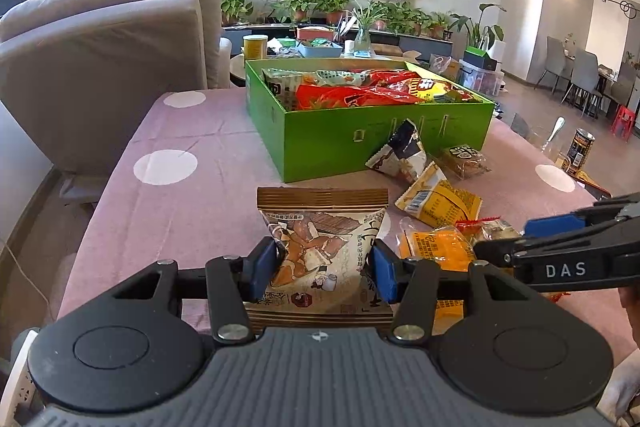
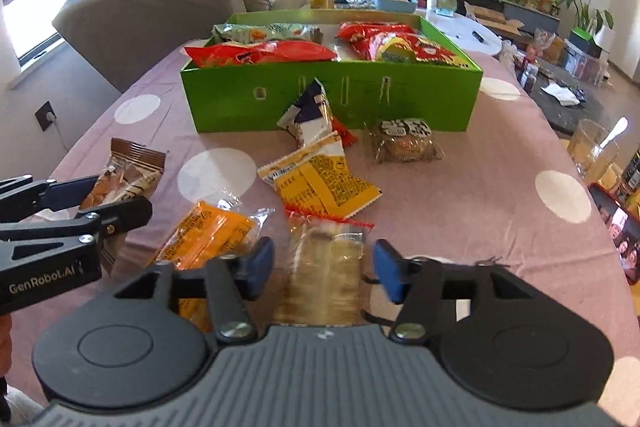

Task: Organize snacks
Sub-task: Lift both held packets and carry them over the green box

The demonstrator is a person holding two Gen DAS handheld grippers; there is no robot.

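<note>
The left gripper (image 1: 324,267) is clenched on a brown packet (image 1: 324,227), its blue pads pressing the packet's two sides and holding it just over the pink cloth (image 1: 192,155) with white dots. From the right wrist view the same packet shows at the left edge, caught in the left gripper's black fingers.

The right gripper (image 2: 324,271) is released: its blue pads stand apart on either side of a clear cracker pack (image 2: 324,259) with a red sealed edge, and neither pad touches the wrapper. The pack lies flat on the cloth, pointing away from the gripper.

Just left of the cracker pack lies an orange packet (image 2: 208,235). Beyond it sits a yellow packet (image 2: 320,183), tilted, touching the cracker pack's red edge. Further back a dark blue and white packet (image 2: 310,115) leans against the front wall of the green box (image 2: 240,99). To its right, near the box but apart from it, lies a clear cake packet (image 2: 404,143).

The green box stands open at the far middle of the table, filled with red bags (image 2: 264,53) and a green bag (image 2: 260,33) at the back left.

At the table's right edge stand a glass (image 2: 592,147) with a spoon in it and a can (image 1: 580,151). A grey sofa (image 1: 100,67) sits behind the table on the left.
</note>
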